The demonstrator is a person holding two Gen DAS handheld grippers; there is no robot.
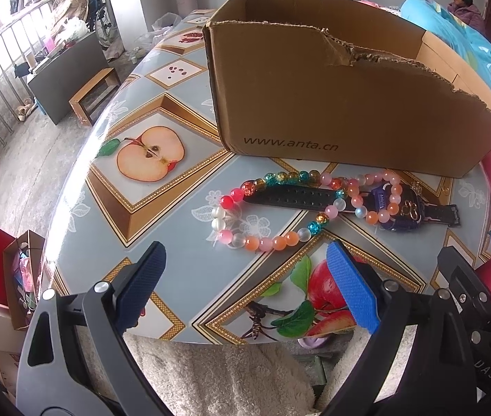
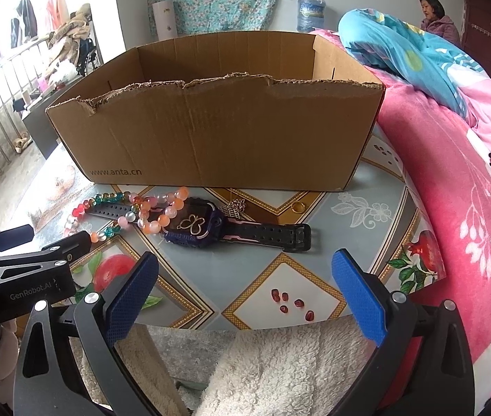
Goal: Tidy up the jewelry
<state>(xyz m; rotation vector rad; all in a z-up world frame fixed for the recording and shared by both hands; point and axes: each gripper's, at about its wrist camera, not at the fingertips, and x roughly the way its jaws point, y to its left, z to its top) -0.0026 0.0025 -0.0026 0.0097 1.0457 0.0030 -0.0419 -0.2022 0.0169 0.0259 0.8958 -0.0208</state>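
A large multicoloured bead bracelet (image 1: pixel 273 241) (image 2: pixel 106 230) and a smaller orange-pink one (image 1: pixel 377 216) (image 2: pixel 160 223) lie on the table over a dark watch (image 1: pixel 398 209) (image 2: pixel 207 230) with a black strap. A gold butterfly charm (image 2: pixel 193 226) rests on the watch face. A silver pendant (image 2: pixel 234 207) and a gold ring (image 2: pixel 297 207) lie by the open cardboard box (image 1: pixel 315 104) (image 2: pixel 217 131). My left gripper (image 1: pixel 245 277) is open and empty in front of the beads. My right gripper (image 2: pixel 243 282) is open and empty in front of the watch strap.
The round table (image 1: pixel 162 208) (image 2: pixel 367 242) has a fruit-print cover. A pink blanket (image 2: pixel 460 190) borders it on the right. A white fleece (image 2: pixel 273 374) lies below the near edge. Bags (image 1: pixel 6 270) stand on the floor at left. A person (image 2: pixel 436 17) sits at the back.
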